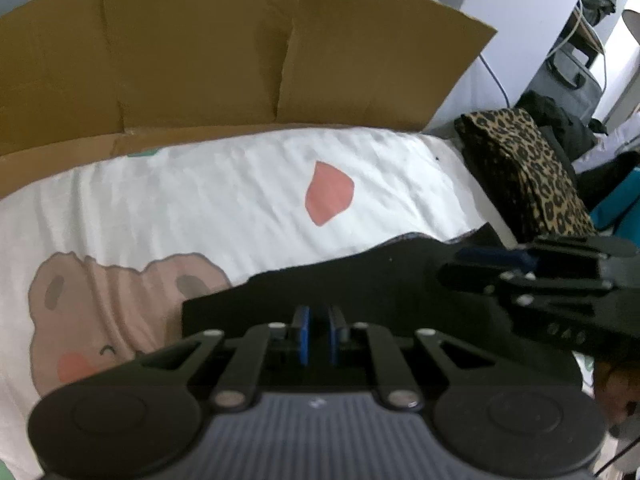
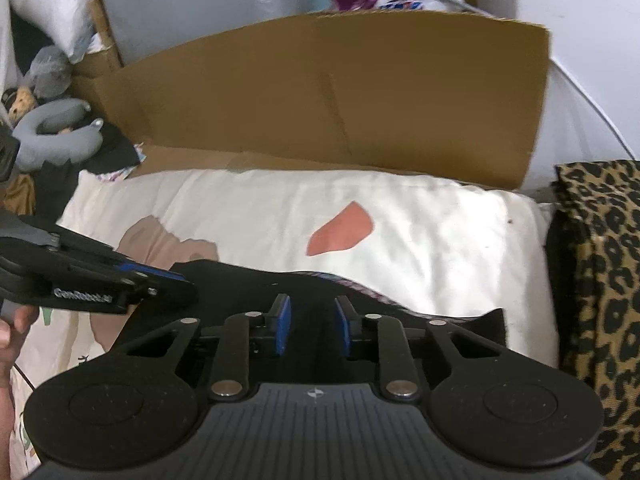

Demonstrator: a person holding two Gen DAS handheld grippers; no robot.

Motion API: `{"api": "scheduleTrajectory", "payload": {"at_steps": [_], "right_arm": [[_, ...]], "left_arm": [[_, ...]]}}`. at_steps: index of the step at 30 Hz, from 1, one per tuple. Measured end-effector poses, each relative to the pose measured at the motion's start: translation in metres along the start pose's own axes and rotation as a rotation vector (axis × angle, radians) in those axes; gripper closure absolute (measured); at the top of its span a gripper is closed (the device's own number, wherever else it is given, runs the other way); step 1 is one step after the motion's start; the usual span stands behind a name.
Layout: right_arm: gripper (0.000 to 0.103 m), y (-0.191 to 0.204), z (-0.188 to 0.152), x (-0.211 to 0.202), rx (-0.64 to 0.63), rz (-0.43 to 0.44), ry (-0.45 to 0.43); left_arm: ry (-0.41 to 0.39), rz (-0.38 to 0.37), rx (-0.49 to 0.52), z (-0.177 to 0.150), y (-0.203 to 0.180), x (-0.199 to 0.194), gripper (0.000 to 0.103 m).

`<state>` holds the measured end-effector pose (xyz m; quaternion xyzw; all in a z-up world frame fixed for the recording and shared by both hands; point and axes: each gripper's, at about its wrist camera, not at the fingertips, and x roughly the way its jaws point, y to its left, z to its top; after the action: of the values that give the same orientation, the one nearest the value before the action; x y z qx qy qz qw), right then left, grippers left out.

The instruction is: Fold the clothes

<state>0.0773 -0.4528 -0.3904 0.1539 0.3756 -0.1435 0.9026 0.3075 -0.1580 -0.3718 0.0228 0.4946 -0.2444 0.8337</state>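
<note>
A black cloth garment (image 1: 360, 280) lies on the white cartoon-print bedsheet (image 1: 240, 200), before a brown cardboard sheet (image 1: 240, 52). The left gripper (image 1: 319, 334) pinches the garment's edge; the right gripper (image 2: 313, 328) stands parted over it, gripping nothing.

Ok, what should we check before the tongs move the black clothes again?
1. Left tongs shut: ok.
2. Left tongs really pinching the black garment: cannot tell.
3. Right tongs gripping the garment: cannot tell; their pads stand apart over it.
4. Bare bedsheet beyond the garment to fold onto: ok.
5. Leopard-print cloth apart from the garment: ok, sheet shows between them.
</note>
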Motion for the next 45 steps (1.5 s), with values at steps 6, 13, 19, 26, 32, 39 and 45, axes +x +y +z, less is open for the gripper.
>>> {"api": "scheduleTrajectory", "payload": {"at_steps": [6, 13, 19, 26, 32, 39, 45], "right_arm": [[0.080, -0.001, -0.007, 0.030, 0.027, -0.025, 0.051], [0.080, -0.006, -0.013, 0.047, -0.013, -0.007, 0.063], [0.081, -0.007, -0.018, 0.056, -0.041, 0.000, 0.039], [0.081, -0.015, -0.022, 0.056, -0.008, 0.031, 0.028], [0.081, -0.015, -0.022, 0.056, 0.006, 0.033, 0.030], [0.078, -0.015, -0.008, 0.047, 0.015, 0.045, 0.063], [0.067, -0.010, -0.012, 0.020, -0.026, 0.082, 0.001]], "left_arm": [[0.027, 0.017, 0.025, 0.001, -0.002, 0.025, 0.090], [-0.002, 0.036, 0.031, 0.000, 0.001, 0.040, 0.090], [-0.009, 0.034, 0.011, 0.002, 0.007, 0.044, 0.092], [-0.027, -0.018, 0.029, -0.001, -0.009, 0.014, 0.091], [0.013, 0.036, 0.108, -0.009, -0.028, 0.025, 0.090], [0.031, -0.011, 0.046, -0.018, -0.010, 0.041, 0.091], [0.016, -0.017, 0.053, -0.019, -0.008, 0.042, 0.092]]}}
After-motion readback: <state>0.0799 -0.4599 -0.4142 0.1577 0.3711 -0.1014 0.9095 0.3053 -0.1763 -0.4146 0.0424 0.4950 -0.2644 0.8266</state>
